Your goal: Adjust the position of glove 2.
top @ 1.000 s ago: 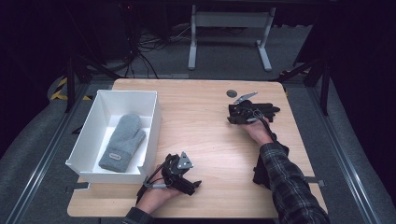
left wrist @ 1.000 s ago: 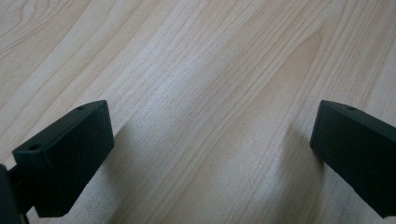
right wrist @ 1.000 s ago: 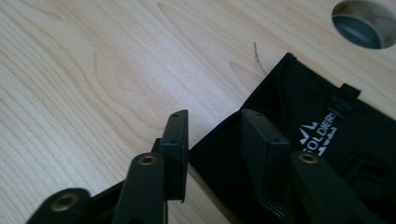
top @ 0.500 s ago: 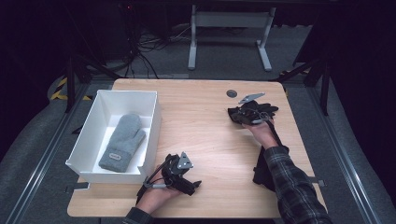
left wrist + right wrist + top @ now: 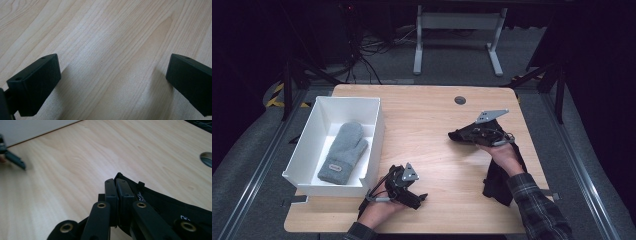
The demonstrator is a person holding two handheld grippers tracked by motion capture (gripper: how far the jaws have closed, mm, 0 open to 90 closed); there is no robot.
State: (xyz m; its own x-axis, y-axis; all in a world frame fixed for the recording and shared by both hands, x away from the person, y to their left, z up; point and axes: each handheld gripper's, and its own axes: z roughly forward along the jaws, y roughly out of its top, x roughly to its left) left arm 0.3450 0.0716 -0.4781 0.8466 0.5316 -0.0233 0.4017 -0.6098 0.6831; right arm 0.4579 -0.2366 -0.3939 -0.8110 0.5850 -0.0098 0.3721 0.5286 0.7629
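Overhead, high view: wooden counter (image 5: 427, 115), pale grain, round grommet hole (image 5: 460, 100) near far edge. White box (image 5: 307, 150) at left side of counter, grey mitten (image 5: 343, 152) lying flat inside, cuff toward near end. Left claw (image 5: 418, 199) resting low on counter near front edge, just beside box's near right corner, held in left hand (image 5: 379, 210). Right claw (image 5: 457, 135) raised above counter at right half, pointing left, held in right hand (image 5: 502, 152), plaid sleeve (image 5: 537, 210) below. Black glove (image 5: 499, 180) pinched at one end in right claw, rest draped down under hand toward right front of counter. Next, left gripper view: left claw (image 5: 112, 75) spread wide, bare counter (image 5: 107, 37) between both jaws, nothing gripped. Lastly, right gripper view: right claw (image 5: 116, 186) pressed together, jaws having just been closing, black glove (image 5: 170, 205) fabric caught between them and trailing off to right; small white print on fabric, unreadable. Counter (image 5: 75, 165) beyond, edge of white box (image 5: 32, 128) at top left, left claw (image 5: 15, 160) blurred at far left, grommet hole (image 5: 206, 158) at right edge.
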